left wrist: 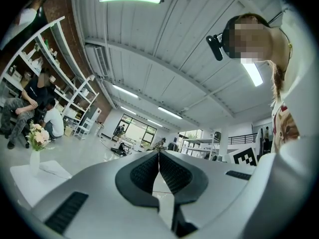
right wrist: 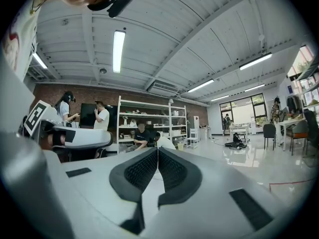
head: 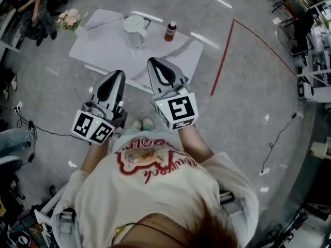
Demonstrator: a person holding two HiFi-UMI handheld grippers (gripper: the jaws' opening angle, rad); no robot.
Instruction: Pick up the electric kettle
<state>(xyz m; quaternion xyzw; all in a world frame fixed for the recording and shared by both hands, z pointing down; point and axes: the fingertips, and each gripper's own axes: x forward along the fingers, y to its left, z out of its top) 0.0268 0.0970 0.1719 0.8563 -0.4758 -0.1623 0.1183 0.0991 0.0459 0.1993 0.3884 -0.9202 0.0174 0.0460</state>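
Though near the table (head: 88, 53) edge, left gripper (head: 118, 72), right gripper (head: 154, 61); open floor (head: 248, 112) rightward.

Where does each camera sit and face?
Head view: on the person's head, steeply down at the table with the electric kettle; left gripper, right gripper, arms, shirt show.
Left gripper view: on that gripper, along its shut jaws across the room; shirt at right.
Right gripper view: likewise, toward shelves; left gripper at left.
Shared: flowers, head and left gripper views.
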